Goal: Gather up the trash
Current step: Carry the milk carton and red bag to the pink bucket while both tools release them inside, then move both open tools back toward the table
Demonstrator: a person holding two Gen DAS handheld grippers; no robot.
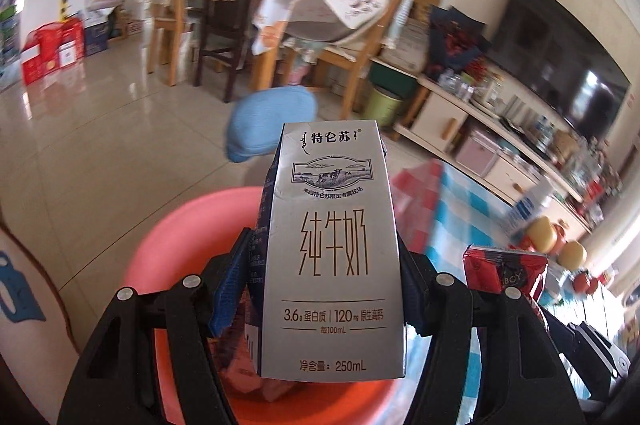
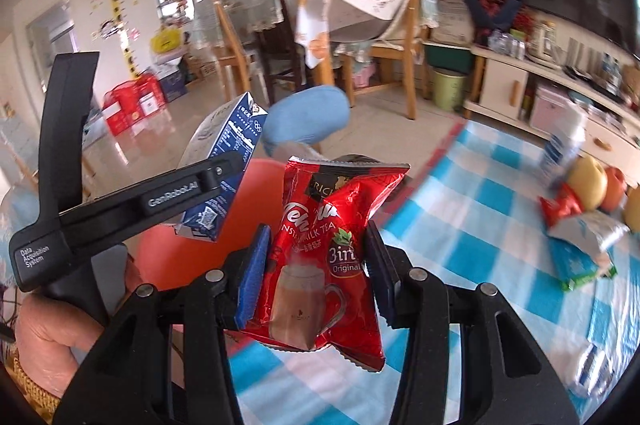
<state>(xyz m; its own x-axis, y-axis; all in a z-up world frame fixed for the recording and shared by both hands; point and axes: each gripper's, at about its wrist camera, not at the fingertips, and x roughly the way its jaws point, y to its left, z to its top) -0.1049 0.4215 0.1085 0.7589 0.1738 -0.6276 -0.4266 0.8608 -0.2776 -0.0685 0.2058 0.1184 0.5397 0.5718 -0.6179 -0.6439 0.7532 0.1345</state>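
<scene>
Blue-and-white checked cloth covers the table (image 2: pixel 472 209), and beyond it lie a pale tiled floor, wooden dining chairs and a long white TV cabinet, all blurred.

Left tongs (image 1: pixel 326 289) pinch a silver milk carton (image 1: pixel 334 249) between blue pads, one on each of its side faces. Its front reads 特仑苏, 纯牛奶, "3.6g 蛋白质 | 120mg 原生高钙", 每100mL and 净含量: 250mL, under a drawing of a cow. The carton hangs upright over a pink plastic basin (image 1: pixel 180 245); the carton and the tongs' arms hide most of what lies inside the basin. From the right wrist view the same carton (image 2: pixel 226 169) shows its dark blue side panel with fine print too small to read, and the left tool's body bears "GenRobot.AI" and "Data Acquisition System".

Right tongs (image 2: pixel 316 273) pinch a red milk tea sachet (image 2: pixel 328 257) at mid-height, pads pressed on both edges. It reads "INSTANT MILK TEA" in part, "3in1 Original", with a mug pictured; the brand name is creased and hard to read. The sachet is held above the table edge, just beside the basin (image 2: pixel 160 253).

Farther right on the table lie blurred wrappers (image 2: pixel 580 233) and fruit (image 2: pixel 588 181).
</scene>
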